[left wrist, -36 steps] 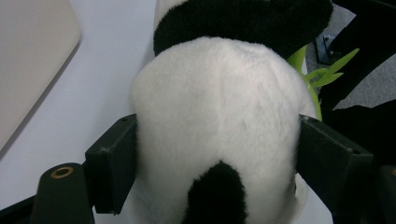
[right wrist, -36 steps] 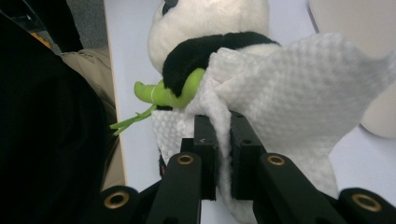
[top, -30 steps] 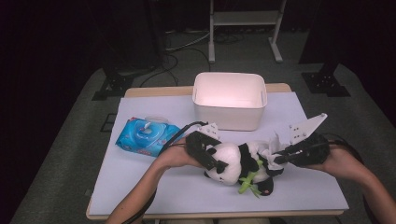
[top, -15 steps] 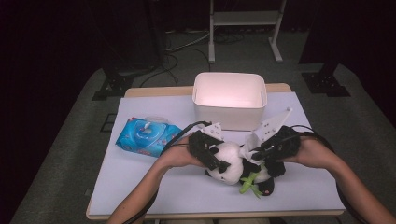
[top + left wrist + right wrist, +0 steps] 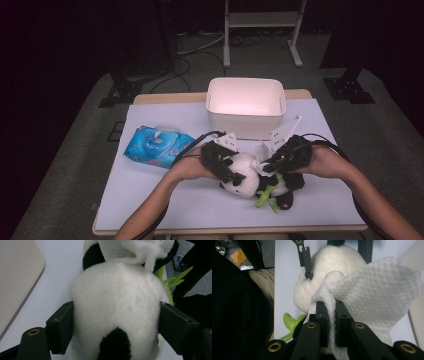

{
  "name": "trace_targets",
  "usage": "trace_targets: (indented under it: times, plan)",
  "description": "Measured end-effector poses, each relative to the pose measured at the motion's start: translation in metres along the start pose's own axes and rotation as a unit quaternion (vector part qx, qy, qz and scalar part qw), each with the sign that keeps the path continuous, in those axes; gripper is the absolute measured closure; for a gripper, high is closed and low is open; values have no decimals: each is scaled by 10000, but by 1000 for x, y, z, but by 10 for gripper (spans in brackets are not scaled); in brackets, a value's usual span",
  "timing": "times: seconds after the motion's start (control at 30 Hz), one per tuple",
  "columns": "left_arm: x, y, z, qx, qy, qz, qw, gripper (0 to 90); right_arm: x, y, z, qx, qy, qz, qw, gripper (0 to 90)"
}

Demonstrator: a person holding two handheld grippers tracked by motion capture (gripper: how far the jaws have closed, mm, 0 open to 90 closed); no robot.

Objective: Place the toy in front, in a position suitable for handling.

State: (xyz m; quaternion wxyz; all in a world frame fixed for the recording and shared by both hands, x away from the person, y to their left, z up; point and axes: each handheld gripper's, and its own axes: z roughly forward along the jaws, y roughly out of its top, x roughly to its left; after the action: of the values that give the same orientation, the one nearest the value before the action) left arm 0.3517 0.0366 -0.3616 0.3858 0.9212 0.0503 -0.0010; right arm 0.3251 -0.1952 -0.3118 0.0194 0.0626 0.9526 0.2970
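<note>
The panda (image 5: pixel 245 177) lies on the white mat (image 5: pixel 150 200) near the front edge of the table, and serves as the landmark. The left gripper (image 5: pixel 227 172) is clamped on the panda's white head: in the left gripper view one jaw presses on each side of the plush (image 5: pixel 117 305). The right gripper (image 5: pixel 267 167) is directly right of the panda's head, above its body. Its jaws are closed on a white wipe (image 5: pixel 372 287), which drapes against the panda. Green leaves (image 5: pixel 265 197) project from the panda's near side. Left of the panda and slightly farther back lies a blue wipe pack (image 5: pixel 157 145). Behind the panda stands a white bin (image 5: pixel 245 120), apart from it.
</note>
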Motion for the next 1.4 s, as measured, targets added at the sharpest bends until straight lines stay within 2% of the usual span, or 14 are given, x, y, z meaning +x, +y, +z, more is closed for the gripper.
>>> trace_targets:
  times: [0.4,0.57,0.7,0.87,1.07,1.4]
  plan:
    - [3,-5,-1,-71,-36,-77,9999,207,12,-31,-30,-92,-306,196,9993,829]
    - [4,-5,-1,-102,-57,-101,9999,208,19,-53,-40,-215,-366,398,9983,829]
    - [4,-5,-1,-77,-59,-92,9999,208,20,-66,-48,-315,-416,521,9973,829]
    - [3,-4,-1,-69,-54,-56,9999,209,17,-75,-55,-307,-550,591,9963,829]
    - [3,-3,-1,-63,-71,39,9999,213,9,-68,-53,-281,-573,598,9962,830]
    - [-2,2,-2,-105,-21,189,9998,216,-9,-36,-38,-304,-433,399,9978,829]
